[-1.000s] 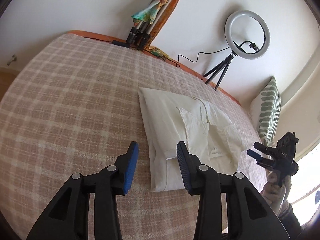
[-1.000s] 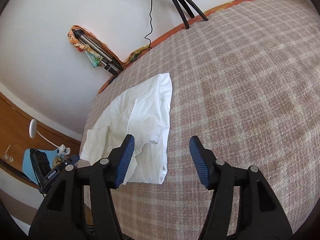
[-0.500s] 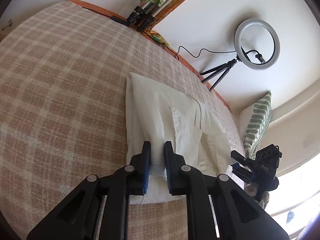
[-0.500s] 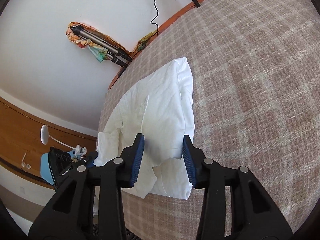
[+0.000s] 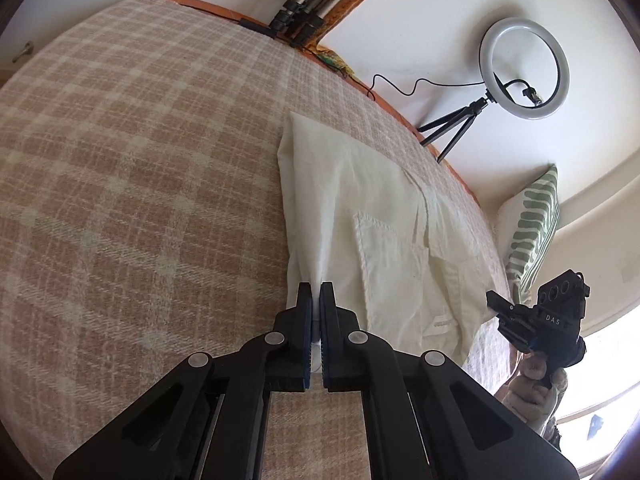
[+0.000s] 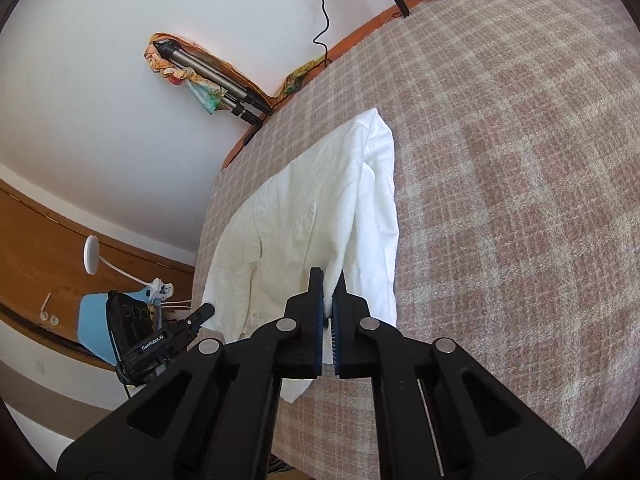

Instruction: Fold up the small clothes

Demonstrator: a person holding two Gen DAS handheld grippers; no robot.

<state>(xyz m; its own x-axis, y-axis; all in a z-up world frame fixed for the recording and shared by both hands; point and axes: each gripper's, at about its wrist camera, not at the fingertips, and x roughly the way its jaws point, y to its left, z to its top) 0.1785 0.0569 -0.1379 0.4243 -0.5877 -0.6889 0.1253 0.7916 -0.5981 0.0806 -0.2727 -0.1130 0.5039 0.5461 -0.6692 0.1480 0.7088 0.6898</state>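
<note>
A small white shirt (image 5: pixel 372 216) lies partly folded on a pink plaid bed cover (image 5: pixel 140 184), pocket side up. My left gripper (image 5: pixel 316 292) is shut on the shirt's near left edge. In the right wrist view the same shirt (image 6: pixel 320 216) runs away from me, and my right gripper (image 6: pixel 329 280) is shut on its near right edge, with cloth pinched between the pads. The right gripper also shows in the left wrist view (image 5: pixel 496 300), and the left gripper shows in the right wrist view (image 6: pixel 204 312).
A ring light on a tripod (image 5: pixel 524 68) stands at the wall beyond the bed. A green-striped pillow (image 5: pixel 532 220) lies at the right. Folded tripods (image 6: pixel 216 80) lean on the wall. A blue box (image 6: pixel 96 328) and a white lamp (image 6: pixel 91 260) sit off the bed's left edge.
Both grippers have moved forward onto the shirt's near edge and gone from wide open to shut on the cloth.
</note>
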